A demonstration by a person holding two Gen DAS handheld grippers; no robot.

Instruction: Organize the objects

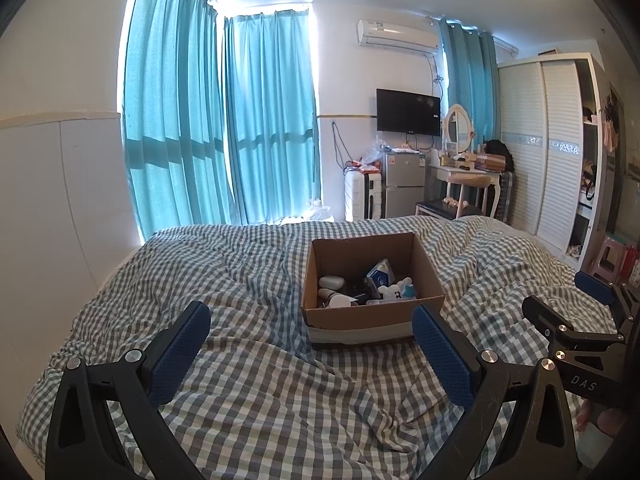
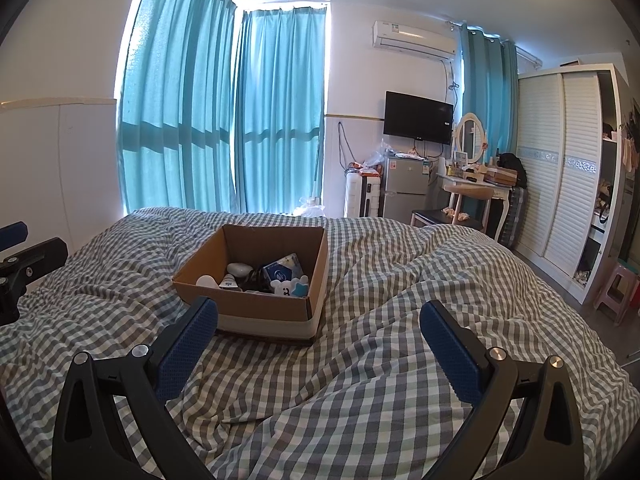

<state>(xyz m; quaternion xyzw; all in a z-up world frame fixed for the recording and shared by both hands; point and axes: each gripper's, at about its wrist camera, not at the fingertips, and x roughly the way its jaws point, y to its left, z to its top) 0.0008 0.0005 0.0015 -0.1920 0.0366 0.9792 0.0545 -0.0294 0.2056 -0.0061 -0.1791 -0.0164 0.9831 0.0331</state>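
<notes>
Two grippers, both spread wide with nothing between the pads: left gripper [image 1: 312,332], right gripper [image 2: 320,330], each hovering above the checked duvet [image 1: 248,392] short of the cardboard box [image 1: 372,320]. Box sits open-topped near mid-bed, holding a jumble: white case [image 1: 331,281], blue packet [image 1: 382,273], white bear-shaped item [image 1: 396,291], dark items between that cannot be made out.

Risks, judged: contents packed touching one another, so a finger going in for one may drag or tip its neighbour; box walls are high around the pile and could catch a finger; soft rumpled bedding may let the box slide or tilt if pushed.

Surroundings: teal curtains [image 2: 180,120], wall television [image 2: 418,118], small fridge [image 2: 404,188], dressing table [image 2: 476,184], wardrobe [image 2: 560,160], all beyond the bed and well apart; no obstacle between grippers and box
</notes>
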